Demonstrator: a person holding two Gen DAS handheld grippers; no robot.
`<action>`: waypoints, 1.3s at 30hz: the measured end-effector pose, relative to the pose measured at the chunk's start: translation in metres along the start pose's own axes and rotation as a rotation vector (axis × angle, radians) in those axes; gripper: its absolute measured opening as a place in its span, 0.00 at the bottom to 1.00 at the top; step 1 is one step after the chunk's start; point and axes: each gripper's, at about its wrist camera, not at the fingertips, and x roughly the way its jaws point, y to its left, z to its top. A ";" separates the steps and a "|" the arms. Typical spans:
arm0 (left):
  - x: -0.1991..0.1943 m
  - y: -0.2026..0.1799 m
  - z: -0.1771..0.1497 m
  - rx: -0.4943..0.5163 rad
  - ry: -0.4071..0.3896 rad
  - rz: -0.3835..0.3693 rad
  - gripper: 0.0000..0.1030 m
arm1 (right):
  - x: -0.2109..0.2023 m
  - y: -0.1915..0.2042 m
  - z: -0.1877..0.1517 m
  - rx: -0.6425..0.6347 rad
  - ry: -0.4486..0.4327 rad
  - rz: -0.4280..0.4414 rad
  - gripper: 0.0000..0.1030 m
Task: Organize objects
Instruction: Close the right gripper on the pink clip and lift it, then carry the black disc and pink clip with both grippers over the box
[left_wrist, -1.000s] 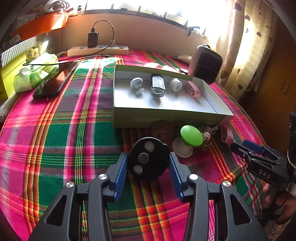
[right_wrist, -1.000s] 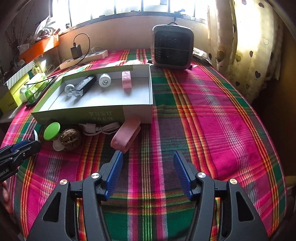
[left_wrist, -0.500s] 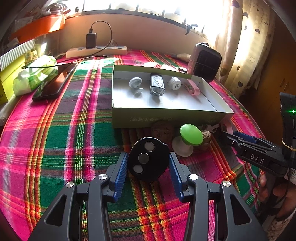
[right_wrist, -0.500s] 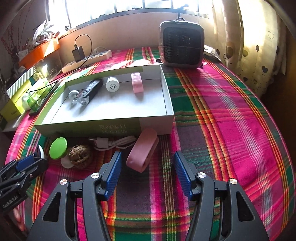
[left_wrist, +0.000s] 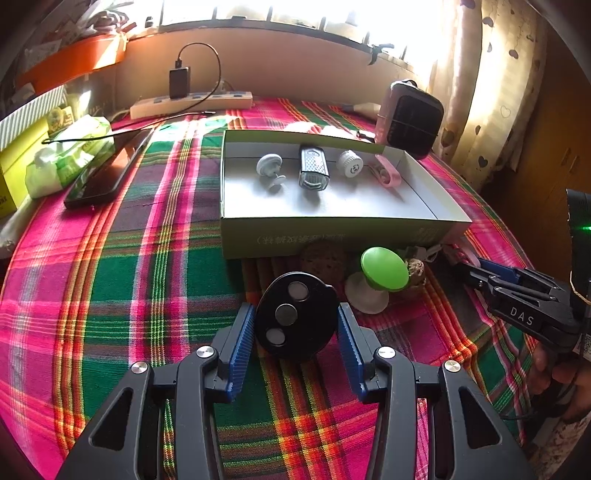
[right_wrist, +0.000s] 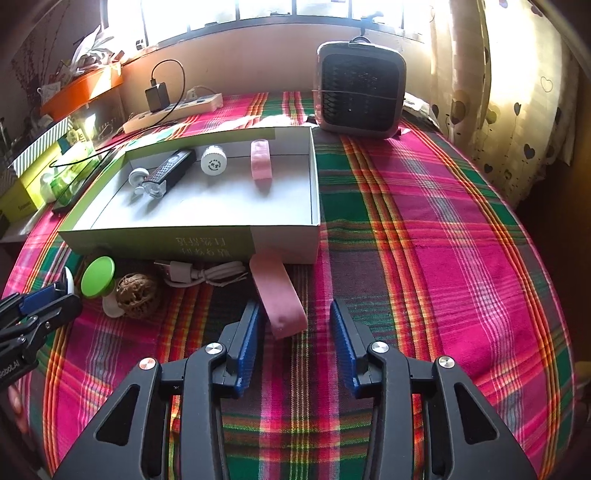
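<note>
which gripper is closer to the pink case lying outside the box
Right. The right gripper has the pink case between its closing jaws, not yet clamped. The left gripper holds a black disc, off to the case's left, past the green knob.

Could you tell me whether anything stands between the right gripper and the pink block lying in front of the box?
Nothing visible does. The pink block already lies between the closing jaws of the right gripper, nearer one side. The white cable lies beside it, clear of the jaws.
</note>
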 end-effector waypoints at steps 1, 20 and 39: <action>0.000 0.000 0.000 -0.001 0.002 0.004 0.41 | 0.001 0.000 0.001 -0.004 -0.001 0.004 0.38; 0.001 -0.008 0.000 -0.021 -0.002 0.089 0.40 | -0.001 0.004 -0.002 -0.094 -0.005 0.057 0.18; -0.001 -0.004 -0.002 -0.072 -0.024 0.068 0.40 | -0.006 0.008 -0.007 -0.058 -0.007 0.022 0.18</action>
